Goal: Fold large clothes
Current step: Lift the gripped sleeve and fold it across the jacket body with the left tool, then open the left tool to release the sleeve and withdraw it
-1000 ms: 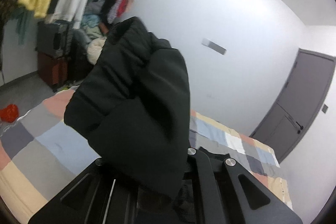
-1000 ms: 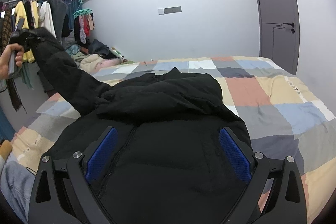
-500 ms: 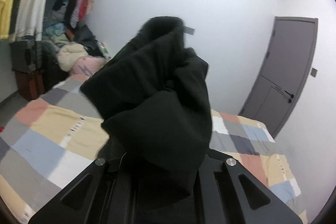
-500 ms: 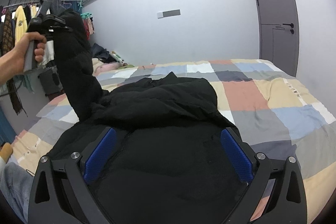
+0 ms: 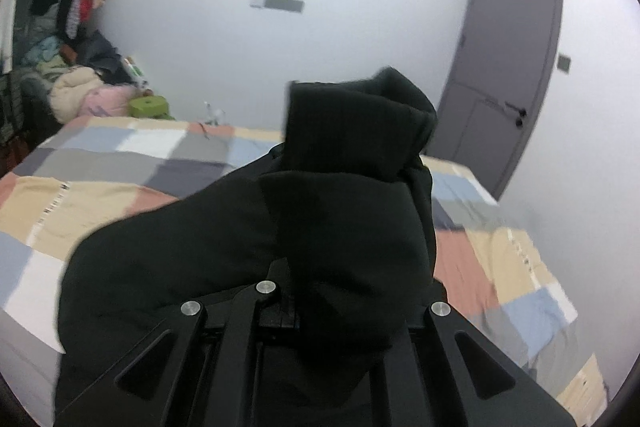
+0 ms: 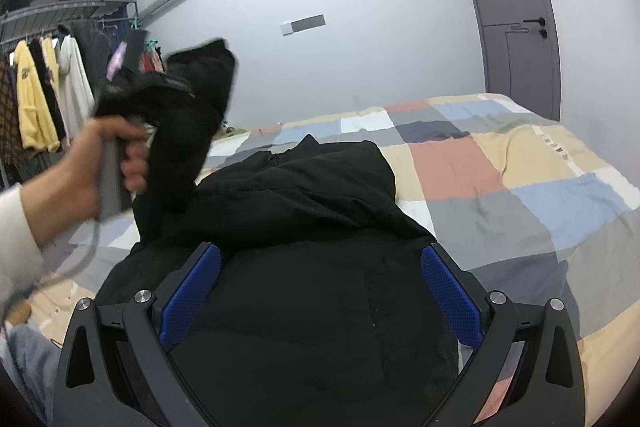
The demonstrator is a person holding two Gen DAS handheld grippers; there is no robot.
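Note:
A large black padded jacket [image 6: 312, 227] lies on the checked bed [image 6: 500, 171]. My left gripper [image 6: 132, 83] is shut on the jacket's sleeve [image 6: 188, 123] and holds it up over the jacket's left side. In the left wrist view the sleeve [image 5: 340, 211] bulges out over the gripper [image 5: 296, 291], with its ribbed cuff on top, and hides the fingertips. My right gripper [image 6: 320, 291] is open, its blue pads [image 6: 448, 299] spread wide just above the jacket's lower front.
A grey door [image 6: 516, 11] is at the far right. A rack of hanging clothes [image 6: 44, 95] stands at the left. A heap of clothes [image 5: 88, 91] lies past the head of the bed. The person's jeans-clad leg [image 6: 24, 367] is at the bed's near left.
My left gripper has swung the sleeve up and rightwards, from out beside the bed towards the jacket's body. The right gripper has stayed open over the jacket's front.

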